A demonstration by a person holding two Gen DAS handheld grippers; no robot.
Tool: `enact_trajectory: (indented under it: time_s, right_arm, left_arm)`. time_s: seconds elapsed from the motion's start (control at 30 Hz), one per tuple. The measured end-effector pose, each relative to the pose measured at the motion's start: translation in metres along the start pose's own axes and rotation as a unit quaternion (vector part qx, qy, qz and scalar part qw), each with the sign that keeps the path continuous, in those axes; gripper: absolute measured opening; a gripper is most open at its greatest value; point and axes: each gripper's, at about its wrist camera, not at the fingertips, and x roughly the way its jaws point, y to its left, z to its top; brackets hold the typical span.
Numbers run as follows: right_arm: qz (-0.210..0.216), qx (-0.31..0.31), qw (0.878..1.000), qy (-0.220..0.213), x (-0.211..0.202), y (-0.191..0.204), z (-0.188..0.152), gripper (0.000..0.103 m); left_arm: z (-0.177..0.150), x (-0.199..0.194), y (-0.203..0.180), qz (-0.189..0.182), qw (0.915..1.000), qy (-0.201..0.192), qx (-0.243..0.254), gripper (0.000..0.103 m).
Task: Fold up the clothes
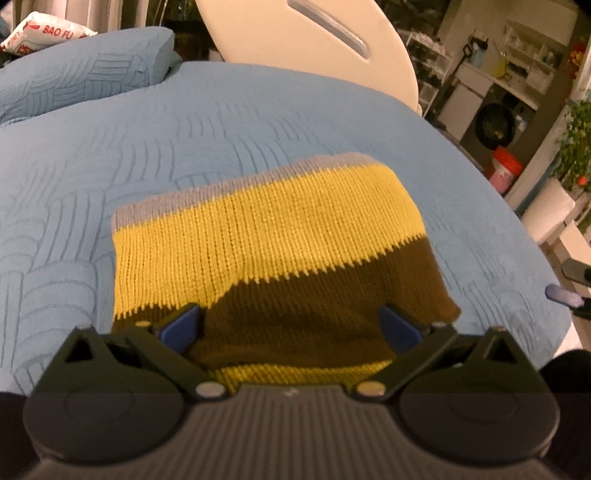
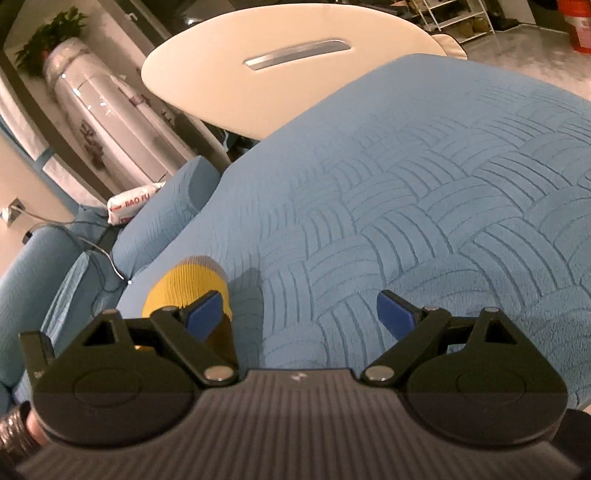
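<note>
The left gripper (image 1: pixel 291 325) hangs over the near end of a folded knit garment (image 1: pixel 273 258), its blue pads (image 1: pixel 181 326) spread wide to either side of the brown band with cloth showing between them but not pinched; the jaws stand apart and nothing is gripped. That pose, angled down over the bundle with the fingers straddling it, reads as a tool either just off the fabric or lining up to press and tidy the fold rather than to lift it. The garment itself lies as a compact rectangle on the blue quilted bedspread (image 1: pixel 110 147), yellow band uppermost, a grey ribbed edge at the far side and the brown band nearest the tool, so the folding looks largely done for this piece. The right gripper (image 2: pixel 301 317) is likewise wide open and empty, aimed across bare bedspread; in its view the same garment (image 2: pixel 177 284) shows only as a yellow hump behind its left-hand finger, off to the side and outside the jaws. Being turned away from the bundle suggests this hand is free to reach for something else or simply clear of the work. Beyond the bed stand a pale oval board with a slot (image 1: pixel 314 37), a blue pillow (image 1: pixel 74 77) and a white printed bag (image 1: pixel 40 35).
</note>
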Motion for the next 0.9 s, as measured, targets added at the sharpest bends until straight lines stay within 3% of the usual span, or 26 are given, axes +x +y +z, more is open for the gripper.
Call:
enact_trajectory:
  time_s: [0.13, 0.33, 0.53, 0.73, 0.9]
  right_arm:
    - [-0.002, 0.007, 1.000, 0.003, 0.001, -0.002, -0.001, 0.092]
    - [-0.005, 0.006, 1.000, 0.003, 0.044, 0.019, 0.015, 0.092]
    - [-0.011, 0.008, 1.000, -0.001, 0.089, 0.039, 0.038, 0.092]
    - [-0.015, 0.005, 1.000, -0.008, 0.143, 0.064, 0.053, 0.092]
    - [-0.018, 0.001, 1.000, 0.004, 0.185, 0.080, 0.064, 0.092]
  left_arm:
    - [0.000, -0.010, -0.005, 0.012, 0.9996, 0.025, 0.001, 0.103]
    - [0.002, -0.030, -0.016, 0.038, 0.9967, 0.071, 0.007, 0.103]
    - [0.020, -0.051, -0.023, 0.026, 0.9971, 0.071, -0.008, 0.103]
    - [0.053, -0.074, -0.038, 0.015, 0.9974, 0.062, 0.034, 0.103]
    - [0.075, -0.095, -0.046, 0.028, 0.9957, 0.048, 0.074, 0.103]
